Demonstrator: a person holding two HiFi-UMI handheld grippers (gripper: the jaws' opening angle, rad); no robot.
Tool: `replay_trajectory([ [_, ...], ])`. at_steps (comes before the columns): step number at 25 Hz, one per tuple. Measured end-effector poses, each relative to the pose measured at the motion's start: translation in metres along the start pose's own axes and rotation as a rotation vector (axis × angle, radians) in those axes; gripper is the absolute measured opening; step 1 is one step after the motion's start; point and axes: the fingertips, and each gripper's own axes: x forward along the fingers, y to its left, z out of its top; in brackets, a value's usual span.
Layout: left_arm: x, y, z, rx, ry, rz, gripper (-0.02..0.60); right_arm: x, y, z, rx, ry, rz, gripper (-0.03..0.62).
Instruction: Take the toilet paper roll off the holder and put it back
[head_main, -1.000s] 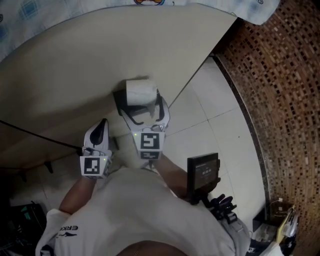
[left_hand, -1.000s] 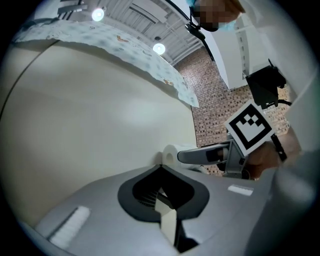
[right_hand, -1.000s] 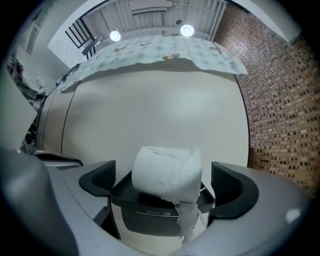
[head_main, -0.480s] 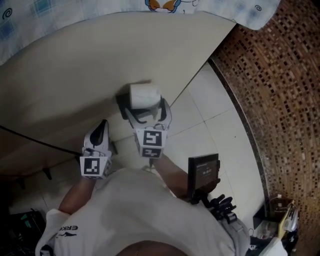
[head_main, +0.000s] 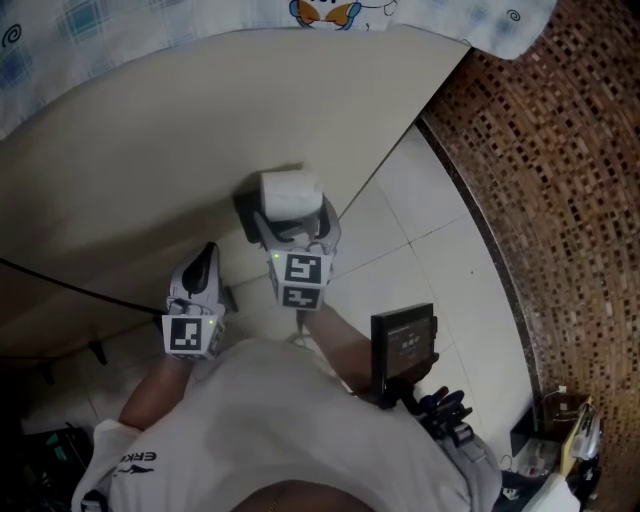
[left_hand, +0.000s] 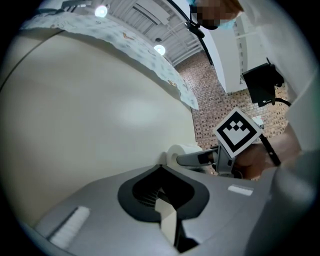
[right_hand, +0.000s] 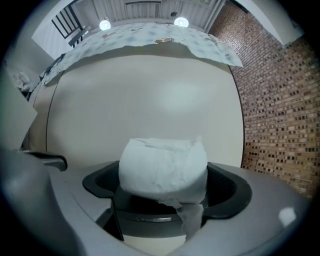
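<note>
While the right tongs (right_hand: 165, 189) are being closed around the toilet paper roll (right_hand: 162, 162), the left tongs (left_hand: 162, 202) are seen shut, empty.

My right gripper (head_main: 293, 218) reaches forward, its 2 jaws closing on either side of the toilet paper roll (right_hand: 163, 165), not yet pressing it. My left gripper (head_main: 206, 262) is held lower, beside my right wrist, jaws together and empty. Both forearms are bare.
</note>
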Motion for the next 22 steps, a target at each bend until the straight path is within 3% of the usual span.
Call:
replay_trajectory([
  [14, 0.009, -0.004, -0.013, -0.040, 0.061, -0.013, 0.003, 0.000, -0.001, 0.005, 0.011, -0.030, 0.098, 0.523],
  [22, 0.018, -0.016, -0.017, -0.050, 0.069, -0.038, 0.003, -0.016, -0.022, 0.018, 0.043, -0.070, 0.094, 0.522],
])
